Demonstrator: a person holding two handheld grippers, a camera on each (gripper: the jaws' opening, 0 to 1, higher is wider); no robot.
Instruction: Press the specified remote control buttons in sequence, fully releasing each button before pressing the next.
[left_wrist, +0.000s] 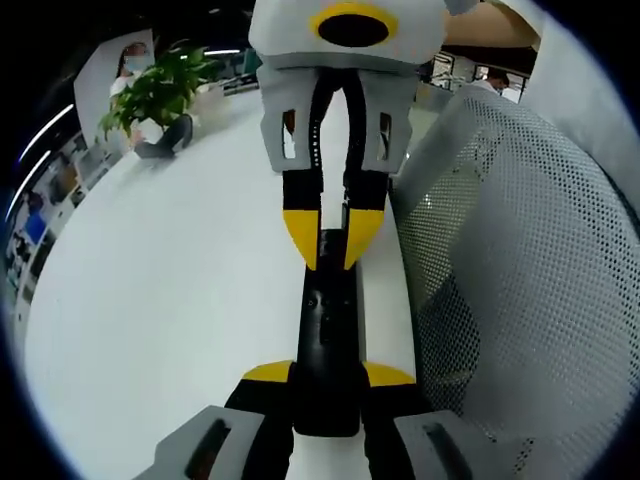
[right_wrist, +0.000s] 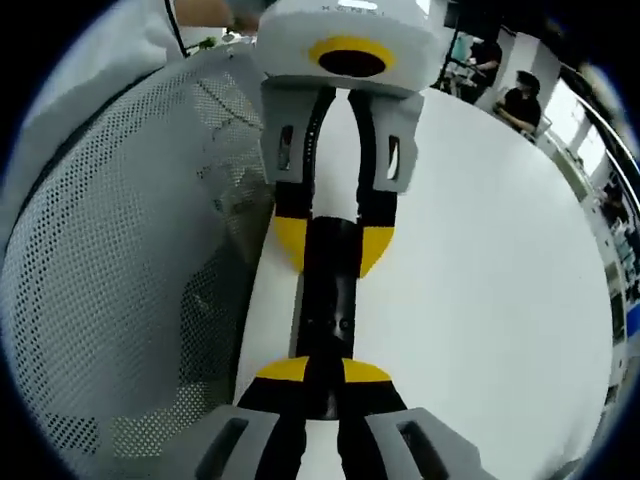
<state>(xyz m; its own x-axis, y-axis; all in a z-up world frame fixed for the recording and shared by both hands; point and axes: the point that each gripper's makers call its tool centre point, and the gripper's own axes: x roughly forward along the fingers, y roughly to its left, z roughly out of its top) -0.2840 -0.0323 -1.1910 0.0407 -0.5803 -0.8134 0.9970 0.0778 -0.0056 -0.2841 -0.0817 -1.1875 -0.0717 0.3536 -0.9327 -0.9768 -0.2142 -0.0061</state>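
The remote control (left_wrist: 326, 345) is a long black bar held between the two claws, end to end, above a white table (left_wrist: 170, 320). In the left gripper view the left gripper (left_wrist: 327, 378) rises from 6 o'clock with its yellow-tipped jaws clenched on the near end of the remote, while the right gripper (left_wrist: 333, 235) comes down from 12 o'clock and grasps the far end with its yellow tips. In the right gripper view the roles swap: the right gripper (right_wrist: 322, 372) holds the near end of the remote control (right_wrist: 326, 300) at 6 o'clock, and the left gripper (right_wrist: 332, 245) grips the far end from 12 o'clock.

The left gripper view alone shows a leafy potted plant (left_wrist: 160, 90) at 10 o'clock near the table's far edge, with a poster (left_wrist: 115, 70) behind it. The right gripper view alone shows seated people (right_wrist: 510, 95) at 1 o'clock beyond the table.

A white mesh chair back (left_wrist: 520, 300) stands just beside the remote at 3 o'clock in the left gripper view, and the same chair back (right_wrist: 120, 280) lies at 9 o'clock in the right gripper view, close against the table edge. The other side of the table is open white surface. A few small buttons show on the remote; no writing on it can be read.
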